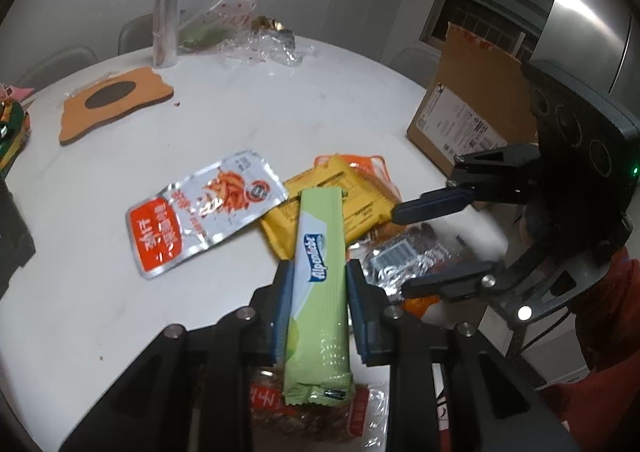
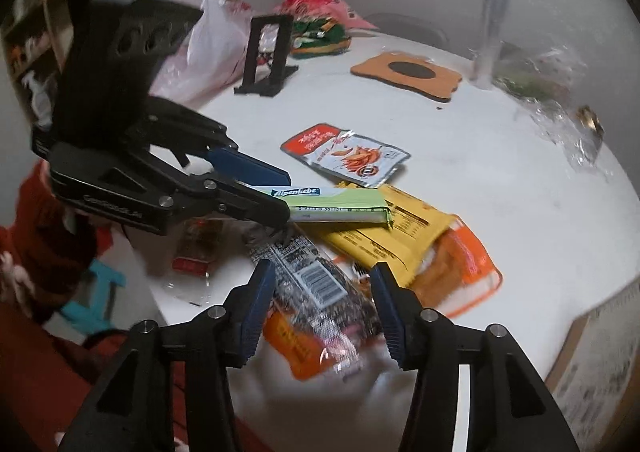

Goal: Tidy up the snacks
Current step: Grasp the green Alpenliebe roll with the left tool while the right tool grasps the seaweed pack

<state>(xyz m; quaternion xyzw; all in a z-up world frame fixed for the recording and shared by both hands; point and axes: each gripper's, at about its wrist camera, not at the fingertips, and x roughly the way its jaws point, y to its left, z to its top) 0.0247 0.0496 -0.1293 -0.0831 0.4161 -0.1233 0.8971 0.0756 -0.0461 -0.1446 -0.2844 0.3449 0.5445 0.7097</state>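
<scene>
**A:** What matters most in this step?

**B:** The left gripper has its fingers clenched on the green Alpenliebe candy stick, gripping it across its width partway along, with the far end reaching out over the yellow packet. My guess is the stick is being lifted off the pile. I'd raise it straight and level so that overhanging end doesn't drag the yellow packet or the silver-and-orange pouch beside it.

**B:** The right gripper hangs with its fingers released, straddling a clear-wrapped pack with a barcode that lies on an orange packet. Whether the pads touch the wrapper I cannot tell; that part is blurred.

**A:** Any risk?

**B:** The two grippers are close together over the same heap. One moving at a time seems wise, and crinkly film may slip in a light pinch.

**A:** And the surroundings, biggest first?

**B:** A round white worktop, with chairs at its far side and shelving behind. A cardboard box stands at the right edge, a plastic bag at the left. Then a tall shiny tube, a black stand, an orange mat with a dark oval, crumpled cellophane, and a few crumbs.
</scene>
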